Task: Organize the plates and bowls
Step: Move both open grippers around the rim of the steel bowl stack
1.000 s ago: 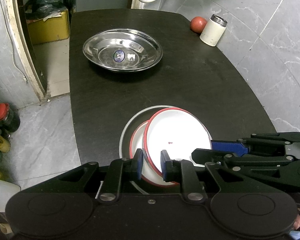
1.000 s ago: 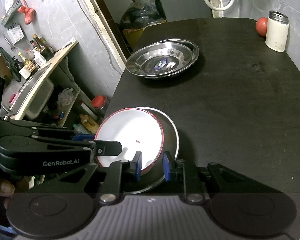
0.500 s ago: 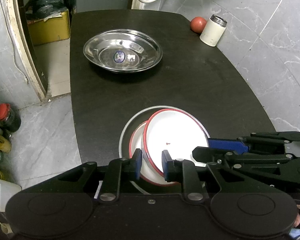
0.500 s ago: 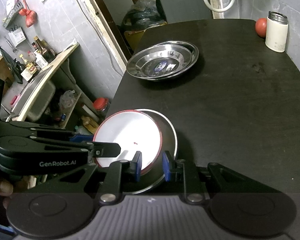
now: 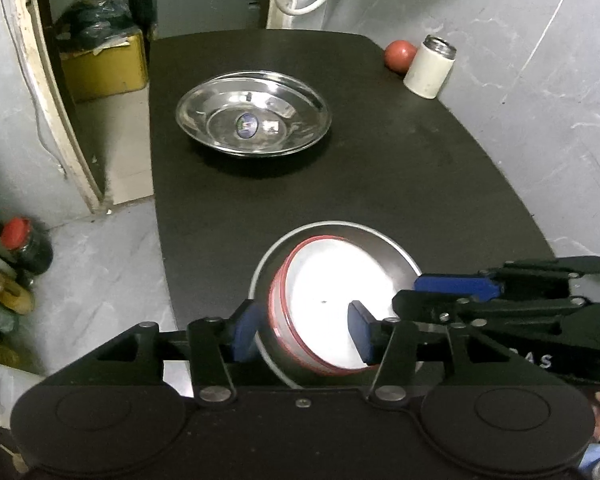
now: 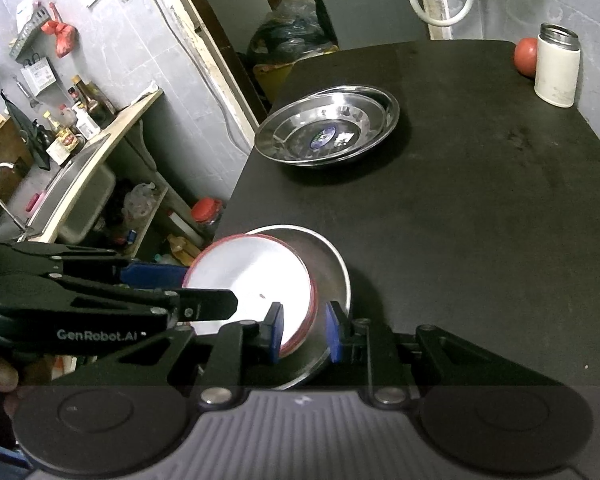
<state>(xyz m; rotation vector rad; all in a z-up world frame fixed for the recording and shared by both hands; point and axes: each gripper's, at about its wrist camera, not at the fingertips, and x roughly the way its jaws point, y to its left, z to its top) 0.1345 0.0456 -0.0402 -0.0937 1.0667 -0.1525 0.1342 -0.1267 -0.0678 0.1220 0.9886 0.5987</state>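
Note:
Two white plates with red rims [image 5: 324, 300] [image 6: 252, 276] lie stacked inside a steel bowl [image 5: 380, 236] [image 6: 336, 264] at the near edge of the black table [image 5: 380, 180]. My left gripper [image 5: 303, 330] [image 6: 208, 290] stands open, its blue pads spread on either side of the plates' near rim without pinching it. From the right, my right gripper [image 6: 305, 332] [image 5: 412, 292] is shut on the steel bowl's rim, one pad inside and one outside. Further back on the table sits a stack of shallow steel plates [image 5: 252, 124] [image 6: 328, 132].
A white cup with a steel rim [image 5: 430, 66] [image 6: 556, 68] and a red round fruit [image 5: 399, 53] [image 6: 526, 54] stand at the far right corner by the wall. Left of the table the floor drops away, with jars [image 5: 24, 240] and a sink counter [image 6: 80, 176].
My left gripper has opened and let go of the top red-rimmed plate, which now lies flat on the other plate in the bowl. The right gripper has kept its hold.

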